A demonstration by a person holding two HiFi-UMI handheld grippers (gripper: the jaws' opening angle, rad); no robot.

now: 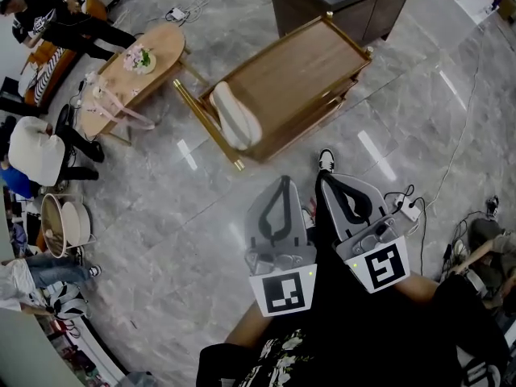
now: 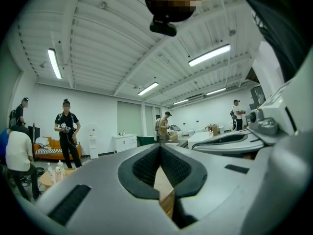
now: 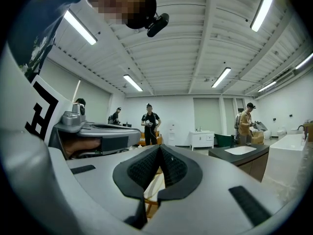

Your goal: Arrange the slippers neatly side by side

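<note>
White slippers (image 1: 234, 115) lie close together on the left end of a low wooden table with a gold frame (image 1: 306, 71), seen in the head view. Both grippers are held level over the floor, short of that table and pointing toward it. My left gripper (image 1: 284, 181) is shut with nothing between its pads (image 2: 146, 165). My right gripper (image 1: 323, 176) is beside it, also shut and empty, its pads (image 3: 172, 166) pressed together. Each gripper view shows the other gripper alongside. The slippers are well apart from both grippers.
An oval wooden coffee table (image 1: 165, 51) with flowers and a pink bag stands at the left. A dark cabinet (image 1: 347, 2) is behind the low table. A power strip with cables (image 1: 408, 208) lies on the floor at the right. Several people stand around the room.
</note>
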